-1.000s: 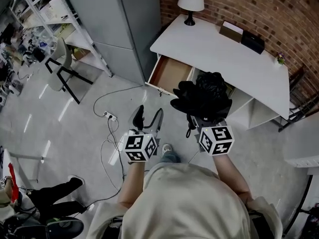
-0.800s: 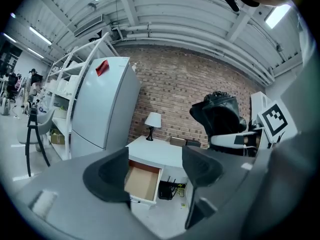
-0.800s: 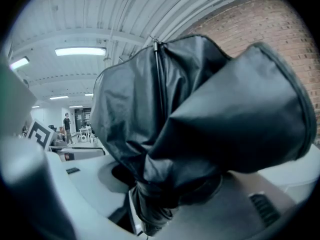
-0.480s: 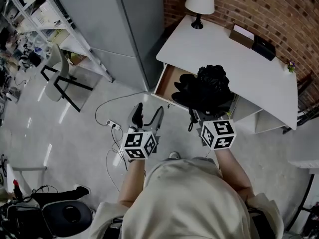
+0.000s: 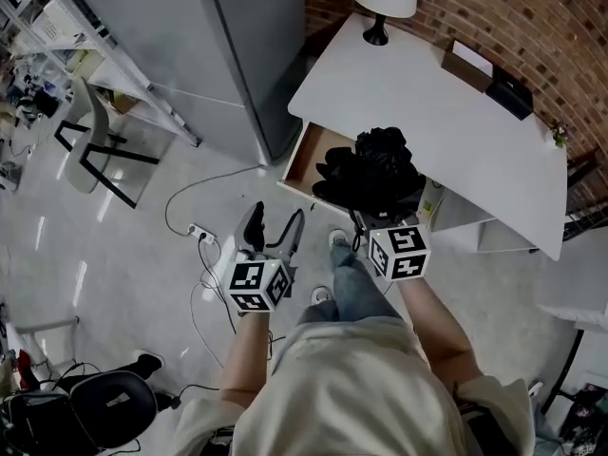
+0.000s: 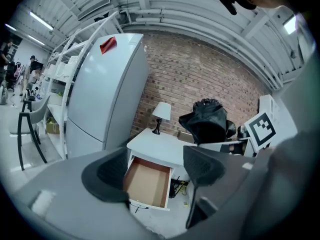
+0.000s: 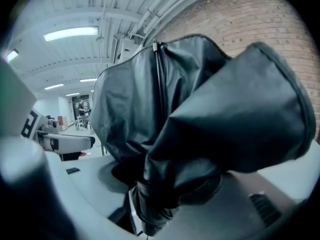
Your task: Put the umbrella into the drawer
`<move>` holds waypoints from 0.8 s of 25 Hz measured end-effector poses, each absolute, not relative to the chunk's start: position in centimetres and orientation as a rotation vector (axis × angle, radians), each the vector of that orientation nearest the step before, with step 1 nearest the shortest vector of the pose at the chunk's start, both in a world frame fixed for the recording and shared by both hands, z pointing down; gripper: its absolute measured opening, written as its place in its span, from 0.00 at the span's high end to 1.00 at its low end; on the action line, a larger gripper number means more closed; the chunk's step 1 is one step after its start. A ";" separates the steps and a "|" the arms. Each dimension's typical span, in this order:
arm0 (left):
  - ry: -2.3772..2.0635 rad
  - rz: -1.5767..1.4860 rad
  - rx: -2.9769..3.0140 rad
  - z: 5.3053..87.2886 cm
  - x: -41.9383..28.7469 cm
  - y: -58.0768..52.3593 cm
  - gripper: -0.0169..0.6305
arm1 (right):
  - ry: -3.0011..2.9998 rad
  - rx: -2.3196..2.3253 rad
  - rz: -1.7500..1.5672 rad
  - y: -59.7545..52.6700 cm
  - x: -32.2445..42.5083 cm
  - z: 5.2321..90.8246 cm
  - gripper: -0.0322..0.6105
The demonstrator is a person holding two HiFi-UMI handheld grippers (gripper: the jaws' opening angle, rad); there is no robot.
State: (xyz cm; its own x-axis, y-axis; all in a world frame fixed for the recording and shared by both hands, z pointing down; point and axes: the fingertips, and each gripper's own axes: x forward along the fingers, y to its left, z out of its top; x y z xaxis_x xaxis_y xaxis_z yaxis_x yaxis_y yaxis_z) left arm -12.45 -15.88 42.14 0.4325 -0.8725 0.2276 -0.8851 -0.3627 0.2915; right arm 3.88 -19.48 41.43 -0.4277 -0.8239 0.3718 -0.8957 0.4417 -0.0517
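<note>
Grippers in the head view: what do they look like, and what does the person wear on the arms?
The left gripper and the right gripper each carry a white cube with black square markers. The left gripper has two dark, curved fingers on a grey body. The person's top is light beige, and its sleeves leave the forearms bare.

Drawer [image 5: 302, 155] mostly behind umbrella [image 5: 370, 174]

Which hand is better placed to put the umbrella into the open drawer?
Right. The right gripper is shut on the black umbrella, close by the open drawer. The left gripper is open, empty and farther back.
</note>
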 end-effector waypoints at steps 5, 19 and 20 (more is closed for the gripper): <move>-1.502 0.084 2.274 45.1 -12.0 -19.1 0.46 | -2.354 1.385 0.389 -24.0 3.5 47.2 0.59; -1.472 0.197 2.162 52.4 -11.4 -26.7 0.46 | -2.195 1.153 0.528 -33.0 1.5 63.5 0.59; -1.471 0.198 2.147 53.0 -11.5 -27.0 0.46 | -2.182 1.137 0.535 -33.1 1.3 64.6 0.59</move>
State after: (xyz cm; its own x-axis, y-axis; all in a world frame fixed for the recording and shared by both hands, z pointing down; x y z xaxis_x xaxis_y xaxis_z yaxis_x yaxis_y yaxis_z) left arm -11.50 -26.97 53.02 0.3980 -0.8247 0.4018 -0.9016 -0.2706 0.3375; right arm 1.32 -33.15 64.60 -0.4423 -0.5846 0.6802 -0.8330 0.5488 -0.0700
